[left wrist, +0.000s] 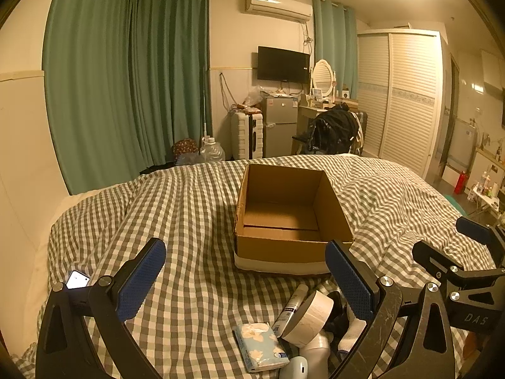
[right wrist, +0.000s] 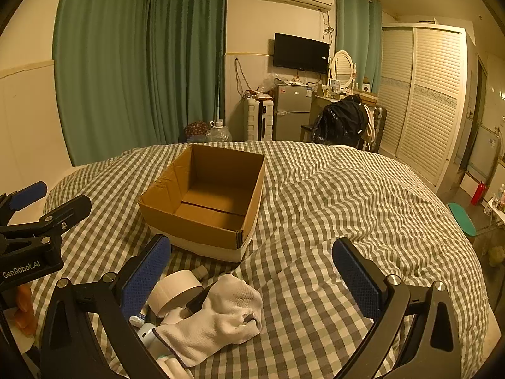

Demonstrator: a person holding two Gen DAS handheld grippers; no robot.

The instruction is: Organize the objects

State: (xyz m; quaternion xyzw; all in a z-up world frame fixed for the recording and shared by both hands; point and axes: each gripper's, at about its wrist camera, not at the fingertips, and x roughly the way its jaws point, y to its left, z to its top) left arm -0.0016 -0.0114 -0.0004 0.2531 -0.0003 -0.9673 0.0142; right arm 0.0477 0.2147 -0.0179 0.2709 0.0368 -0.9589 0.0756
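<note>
Both claws, left claw [left wrist: 246,279] and right claw [right wrist: 252,271], hang spread wide and holding nothing over the grey-and-white checked bed [right wrist: 347,195], open brown cardboard box [right wrist: 208,195] just behind the clutter (white tape roll [right wrist: 175,290], white knit sock [right wrist: 217,315]).

An open brown cardboard box [left wrist: 292,218] sits empty at mid-frame on the checked bedding. At the bottom centre lie a white tape roll [left wrist: 311,319] on edge, a floral tissue packet [left wrist: 260,345], and a white knitted sock [right wrist: 217,315].
</note>
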